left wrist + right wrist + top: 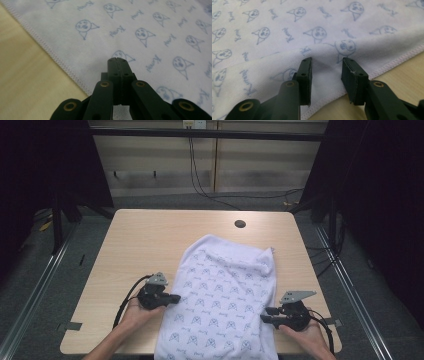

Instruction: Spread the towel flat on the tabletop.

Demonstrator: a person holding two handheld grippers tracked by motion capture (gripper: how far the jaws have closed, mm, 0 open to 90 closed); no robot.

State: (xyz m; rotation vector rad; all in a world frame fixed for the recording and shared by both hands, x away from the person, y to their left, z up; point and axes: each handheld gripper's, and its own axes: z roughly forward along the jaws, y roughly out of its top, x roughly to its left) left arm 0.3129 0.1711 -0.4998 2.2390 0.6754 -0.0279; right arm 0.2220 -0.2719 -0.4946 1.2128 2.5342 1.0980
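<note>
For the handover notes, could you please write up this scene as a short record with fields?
Surface: light wooden table with a round dark hole near its far edge
Item: white cloth printed with blue cartoon faces, lying mostly flat, near end hanging over the table's front edge
Left tongs: at the cloth's left hem, jaws shut; whether cloth is pinched cannot be told
Right tongs: at the cloth's right hem, jaws apart, a raised fold of cloth between them
</note>
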